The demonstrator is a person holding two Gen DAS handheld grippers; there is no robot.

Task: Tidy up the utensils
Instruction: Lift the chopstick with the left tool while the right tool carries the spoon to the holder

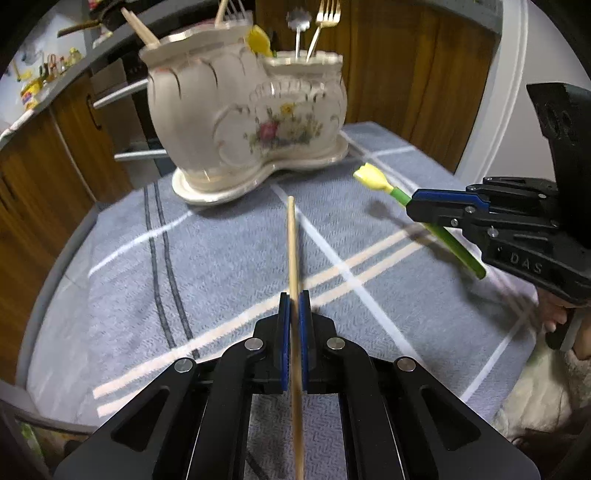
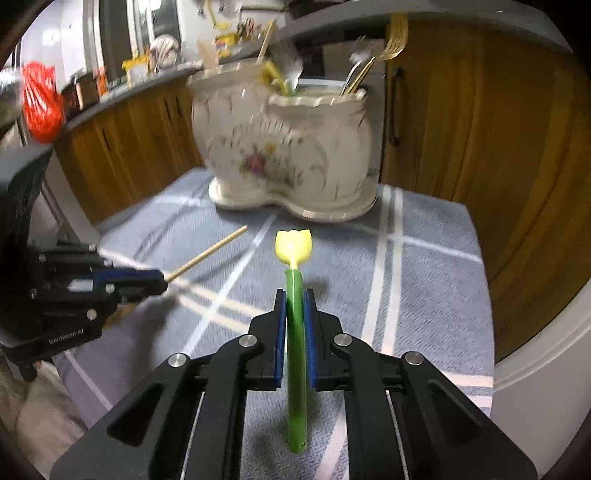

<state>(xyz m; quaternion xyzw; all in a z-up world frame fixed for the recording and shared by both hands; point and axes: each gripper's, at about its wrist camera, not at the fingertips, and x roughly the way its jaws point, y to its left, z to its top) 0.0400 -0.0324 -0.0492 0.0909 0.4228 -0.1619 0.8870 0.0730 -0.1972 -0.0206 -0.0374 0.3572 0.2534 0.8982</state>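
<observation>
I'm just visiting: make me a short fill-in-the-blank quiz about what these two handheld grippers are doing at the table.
1. The left gripper is shut on a thin ____ stick.
2. The right gripper clamps a green-handled utensil whose tip is ____.
3. The white floral ceramic holder stands on a ____ checked cloth.
4. A gold ____ sticks up from the holder.

Answers: wooden; yellow; blue; fork

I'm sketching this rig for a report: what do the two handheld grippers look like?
Both are matte black plastic. The left gripper and right gripper each have two flat blue pads, angular black linkage arms and round silver pins. Raised lettering marks the side of each body. No cables show.
</observation>
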